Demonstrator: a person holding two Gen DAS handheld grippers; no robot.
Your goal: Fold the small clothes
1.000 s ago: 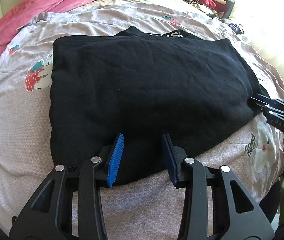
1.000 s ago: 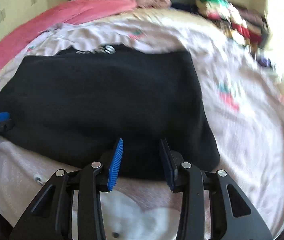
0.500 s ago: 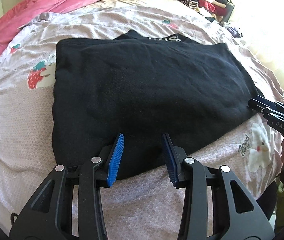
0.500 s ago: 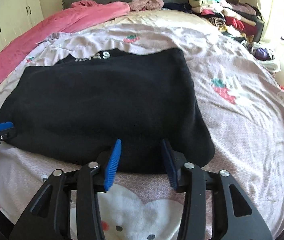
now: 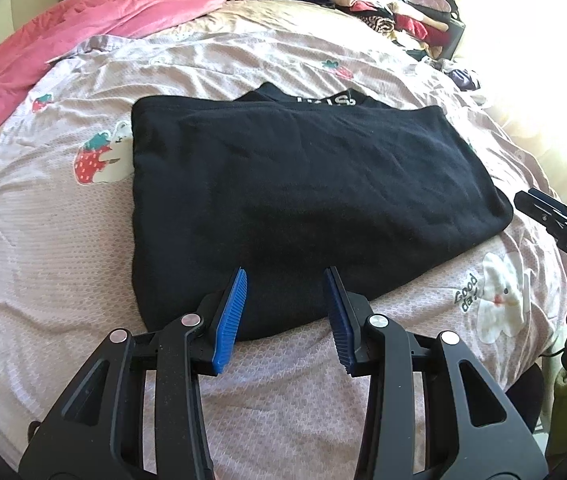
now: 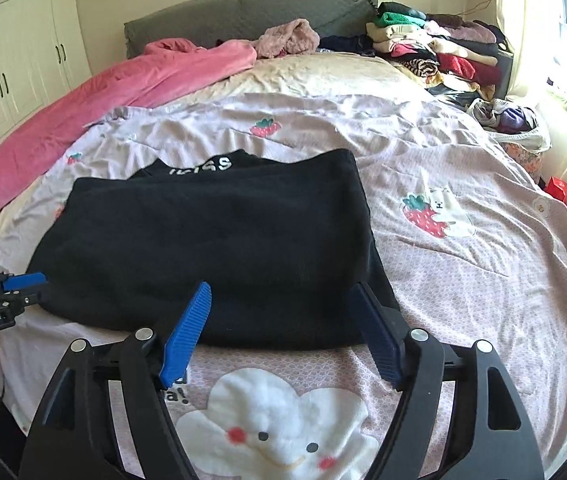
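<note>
A black garment [image 5: 303,184] lies folded flat on the bed, with white letters at its far collar edge; it also shows in the right wrist view [image 6: 219,248]. My left gripper [image 5: 285,280] is open and empty, above the garment's near edge toward its left corner. My right gripper [image 6: 281,292] is open wide and empty, above the near edge toward the garment's right corner. Each gripper shows at the edge of the other's view: the right one at the far right [image 5: 555,220], the left one at the far left [image 6: 3,292].
The bed has a pale pink cartoon-print cover [image 6: 463,280]. A pink blanket [image 6: 123,92] lies along the far left. A stack of folded clothes [image 6: 435,48] stands at the far right corner. The bed's near edge is just below both grippers.
Both grippers have drawn back and risen from the garment's near edge. The right gripper's jaws have opened wider. The garment has not moved.
</note>
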